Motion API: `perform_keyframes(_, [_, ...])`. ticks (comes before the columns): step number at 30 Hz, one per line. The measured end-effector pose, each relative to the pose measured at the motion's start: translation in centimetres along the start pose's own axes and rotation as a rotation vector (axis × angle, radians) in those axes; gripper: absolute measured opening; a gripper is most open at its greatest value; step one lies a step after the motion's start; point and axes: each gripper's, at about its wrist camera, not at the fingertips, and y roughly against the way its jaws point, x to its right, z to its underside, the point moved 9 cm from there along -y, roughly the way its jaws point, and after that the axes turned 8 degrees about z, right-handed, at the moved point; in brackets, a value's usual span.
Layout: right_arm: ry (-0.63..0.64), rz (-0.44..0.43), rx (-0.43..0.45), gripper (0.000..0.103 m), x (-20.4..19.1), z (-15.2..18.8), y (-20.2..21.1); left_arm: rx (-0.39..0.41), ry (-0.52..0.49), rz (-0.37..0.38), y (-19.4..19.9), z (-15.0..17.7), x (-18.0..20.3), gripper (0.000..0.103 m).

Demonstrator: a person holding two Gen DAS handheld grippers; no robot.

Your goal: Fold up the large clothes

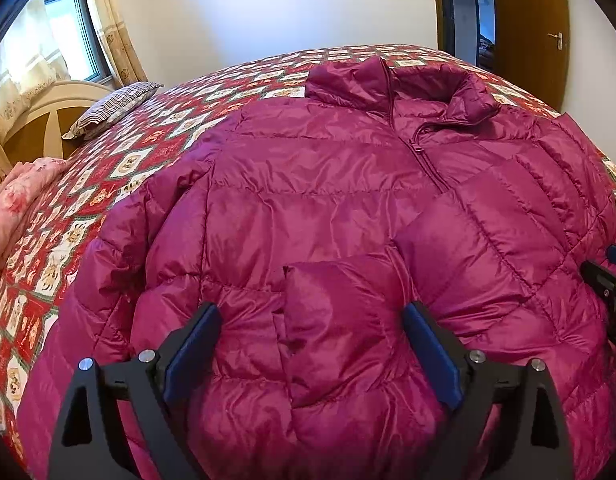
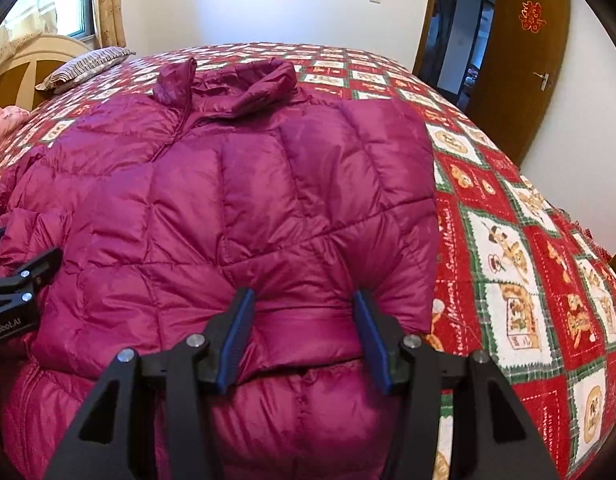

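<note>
A magenta quilted down jacket [image 1: 308, 200] lies front up on the bed, collar at the far side, zip partly open. Its right side with the sleeve is folded over the body [image 2: 327, 184]. A cuff end [image 1: 331, 320] lies on the lower front. My left gripper [image 1: 311, 316] is open, its fingers on either side of that cuff, over the jacket's lower part. My right gripper [image 2: 304, 304] is open, its fingers pressed against a puffed fold of the jacket near the folded edge. Each gripper shows at the edge of the other's view: the right one [image 1: 607, 292], the left one [image 2: 24, 280].
The bed has a red, green and white patchwork quilt [image 2: 527, 240]. A striped pillow [image 1: 108, 108] and a cream headboard [image 1: 36, 120] are at the far left, pink bedding [image 1: 20, 200] beside them. A brown door [image 2: 527, 60] stands open at the far right.
</note>
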Motion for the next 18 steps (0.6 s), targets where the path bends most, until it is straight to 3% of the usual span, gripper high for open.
perform_keyframes(6, [0.000, 0.001, 0.003, 0.056, 0.1, 0.0, -0.1, -0.026, 0.034, 0.043, 0.7, -0.5, -0.7, 0.094])
perform_keyframes(8, [-0.015, -0.026, 0.004, 0.062, 0.3, -0.1, 0.1, -0.003, 0.062, 0.049, 2.5, -1.1, -2.1, 0.094])
perform_keyframes(10, [-0.035, -0.067, 0.016, 0.079, 0.5, -0.2, 0.8, 0.030, 0.073, 0.024, 5.0, -1.2, -4.4, 0.094])
perform_keyframes(13, [-0.063, -0.045, 0.048, 0.083, 1.4, -0.2, 2.7, 0.060, 0.093, -0.039, 8.9, 0.5, -10.3, 0.094])
perform_keyframes(18, [-0.077, -0.085, 0.065, 0.086, 0.9, 0.7, 5.0, -0.018, 0.209, -0.184, 11.0, 7.2, -21.0, 0.094])
